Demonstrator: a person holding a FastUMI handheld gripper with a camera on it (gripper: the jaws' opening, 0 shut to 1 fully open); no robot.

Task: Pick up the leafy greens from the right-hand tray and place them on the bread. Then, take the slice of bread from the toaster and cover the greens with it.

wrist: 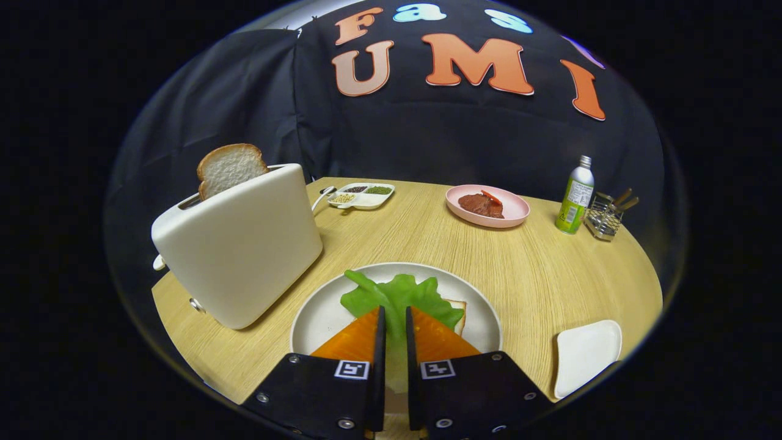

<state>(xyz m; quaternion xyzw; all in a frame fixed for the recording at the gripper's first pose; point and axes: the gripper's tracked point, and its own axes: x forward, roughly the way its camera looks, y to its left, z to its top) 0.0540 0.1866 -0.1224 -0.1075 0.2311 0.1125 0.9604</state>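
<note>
A: Where were the greens?

B: The lettuce (400, 296) lay on the bread (459, 313) in the round white plate (317, 318); one corner of the bread peeked out past the right finger.

A: And the gripper (395, 318)?

B: Its orange fingers (355, 339) stood over the plate, nearly closed, with a narrow gap and a strip of lettuce showing between them. I couldn't tell whether they pinched it.

A: The other slice?

B: The slice of bread (231, 167) stood upright in the white toaster (241, 244), beside the plate.

A: The tray?

B: A small white tray (586, 354) sat on the wooden table (391, 235) beside the plate, opposite the toaster. Beyond, a pink dish (513, 211) held something reddish-brown, near a green bottle (575, 198).
</note>
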